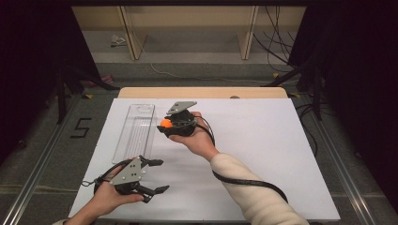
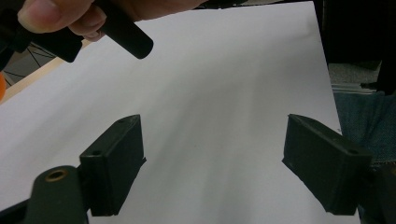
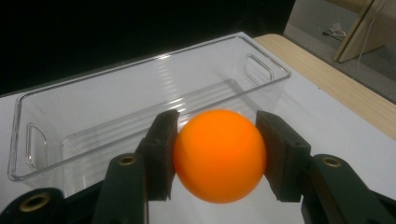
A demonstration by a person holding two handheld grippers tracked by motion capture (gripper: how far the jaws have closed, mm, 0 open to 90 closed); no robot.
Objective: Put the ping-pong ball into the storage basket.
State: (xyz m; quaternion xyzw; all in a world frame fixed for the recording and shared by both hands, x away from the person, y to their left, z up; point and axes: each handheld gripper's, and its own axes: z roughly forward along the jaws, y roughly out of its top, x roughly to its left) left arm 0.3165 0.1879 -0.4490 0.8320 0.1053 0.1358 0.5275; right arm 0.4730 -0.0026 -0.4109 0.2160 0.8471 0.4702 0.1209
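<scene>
right gripper (image 3: 219, 154) fingers clamp ball (image 3: 219, 155) | left gripper (image 2: 212, 163) spread, idle | carry over tray (image 3: 140, 98) middle, lower before letting go

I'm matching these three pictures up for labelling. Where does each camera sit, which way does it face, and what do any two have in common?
High view: fixed above the person's side, looking forward and down on the white table; both forearms, hands and each claw show.
Left gripper view: rides the left claw, looking along its open jaws across bare table.
Right gripper view: rides the right claw, facing the clear bin past the orange ball it grips.
Shared: high view and right gripper view both show ball and bin.
</scene>
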